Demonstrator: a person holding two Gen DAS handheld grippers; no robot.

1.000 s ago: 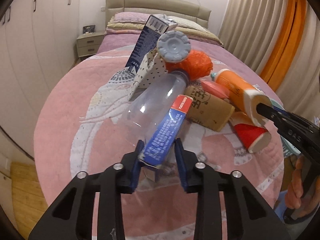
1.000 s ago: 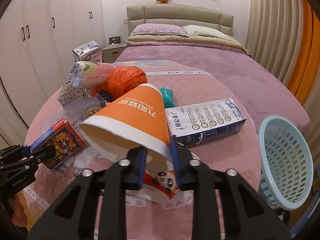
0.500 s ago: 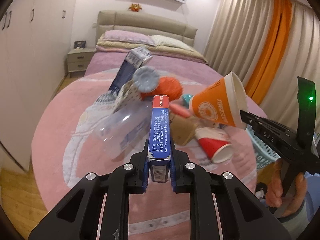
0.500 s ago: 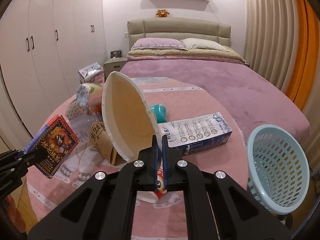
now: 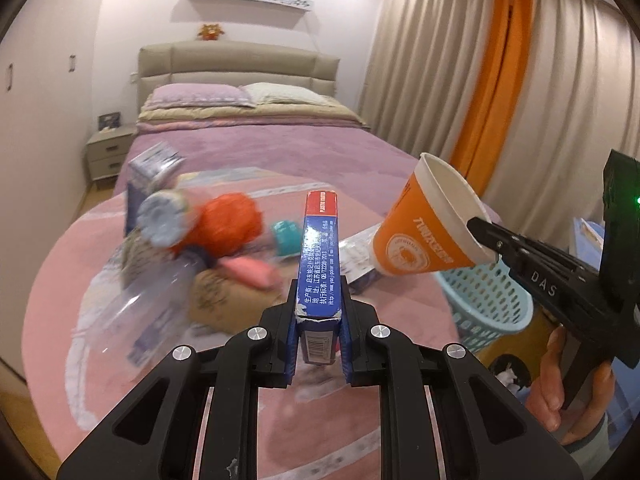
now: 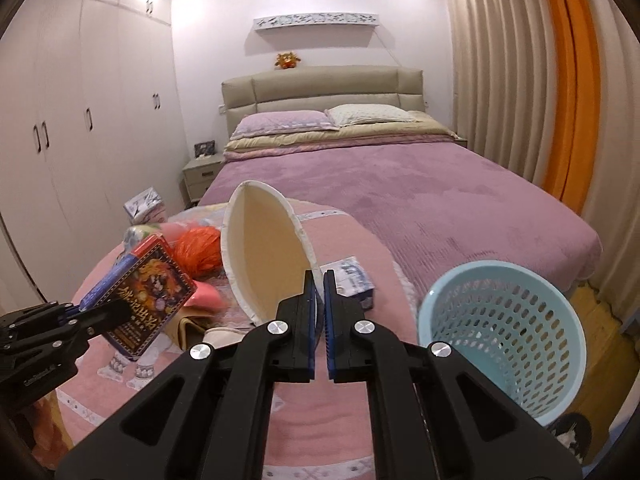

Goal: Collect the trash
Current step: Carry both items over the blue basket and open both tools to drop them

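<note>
My left gripper (image 5: 318,316) is shut on a blue and red card box (image 5: 320,252), held upright above the round pink table (image 5: 60,280); the box also shows in the right wrist view (image 6: 144,292). My right gripper (image 6: 319,284) is shut on the rim of an orange paper cup (image 6: 264,260), lifted off the table; in the left wrist view the cup (image 5: 424,232) hangs beside the light blue basket (image 5: 484,300). The basket (image 6: 504,336) stands at the table's right edge, below and right of the cup.
A trash pile lies on the table: clear plastic bottle (image 5: 148,292), orange bag (image 5: 228,220), brown cup (image 5: 224,296), teal item (image 5: 286,236), white and blue carton (image 6: 352,280), tall blue carton (image 5: 148,176). A purple bed (image 6: 400,184) lies behind, a wardrobe left, curtains right.
Both grippers have lifted higher with their loads. The orange cup has moved right toward the basket. The card box has risen clear of the pile.
</note>
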